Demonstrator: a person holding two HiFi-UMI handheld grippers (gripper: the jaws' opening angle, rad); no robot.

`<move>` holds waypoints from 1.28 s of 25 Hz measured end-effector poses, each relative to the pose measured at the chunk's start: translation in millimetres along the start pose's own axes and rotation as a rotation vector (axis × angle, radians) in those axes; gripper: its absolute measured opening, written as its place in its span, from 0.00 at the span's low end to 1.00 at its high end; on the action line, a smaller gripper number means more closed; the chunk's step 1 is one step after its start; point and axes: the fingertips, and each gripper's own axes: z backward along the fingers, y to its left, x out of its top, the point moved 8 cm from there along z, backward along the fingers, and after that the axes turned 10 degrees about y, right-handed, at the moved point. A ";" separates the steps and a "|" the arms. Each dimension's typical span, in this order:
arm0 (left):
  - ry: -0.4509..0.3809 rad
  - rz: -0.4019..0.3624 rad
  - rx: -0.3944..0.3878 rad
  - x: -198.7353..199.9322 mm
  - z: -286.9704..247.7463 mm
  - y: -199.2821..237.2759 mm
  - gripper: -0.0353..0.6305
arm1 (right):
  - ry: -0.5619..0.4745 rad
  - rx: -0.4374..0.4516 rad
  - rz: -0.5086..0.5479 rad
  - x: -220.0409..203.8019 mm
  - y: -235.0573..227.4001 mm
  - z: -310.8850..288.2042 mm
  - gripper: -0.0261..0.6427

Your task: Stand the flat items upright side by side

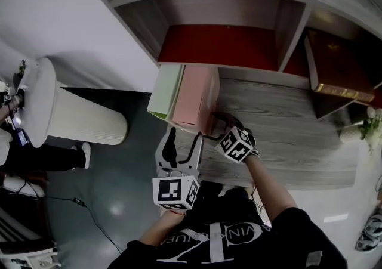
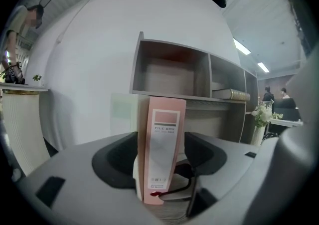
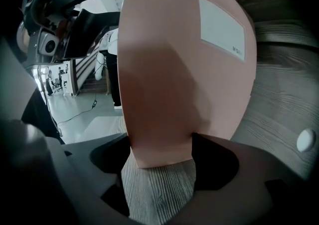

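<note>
We see the tall pink cardboard file box [image 1: 200, 92] standing upright at the left edge of the grey wood-grain desk [image 1: 286, 136], in front of the shelf unit's left compartment with its red back panel [image 1: 218, 47]. Its labelled spine faces the front edge. A pale green file box [image 1: 164, 92], also upright, stands against its left side, at the very edge of the desk.

The left gripper [image 1: 185, 136] reaches in from the front edge near the front-left corner and points almost level at the spine. The left forearm [image 1: 158, 232] is drawn in close to the body. In the left gripper view the spine fills the gap, with a pad closed against each side, so the jaws have hold of the pink box at a moderate opening.

The right gripper [image 1: 216, 124] comes in from the right over the desk and tilts downward. The bare right forearm [image 1: 271, 184] stretches forward across the front edge. Its jaws stand wide, with the box's lower end between them just above the desk. At this close range the pads seem only to flank the cardboard, not to press it.
</note>
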 end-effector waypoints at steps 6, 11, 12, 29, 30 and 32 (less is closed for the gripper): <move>0.032 0.037 0.002 -8.2 -2.9 9.9 0.49 | -0.007 -0.001 -0.020 0.8 -6.9 -2.9 0.62; 0.053 0.051 -0.014 -14.4 -5.8 13.1 0.49 | 0.000 0.000 -0.017 -0.6 -18.1 -2.9 0.62; 0.055 0.050 -0.016 -15.5 -6.1 14.1 0.49 | 0.004 0.003 -0.014 -1.1 -19.5 -3.1 0.62; 0.047 0.086 -0.152 -37.2 -10.4 43.5 0.49 | -0.114 -0.089 -0.220 -2.4 -7.9 34.3 0.62; 0.048 0.087 -0.153 -38.8 -10.2 45.8 0.49 | -0.132 -0.098 -0.235 -1.9 -4.9 40.6 0.62; 0.048 0.085 -0.148 -41.0 -8.9 50.2 0.49 | -0.167 -0.117 -0.254 -0.8 2.0 54.4 0.61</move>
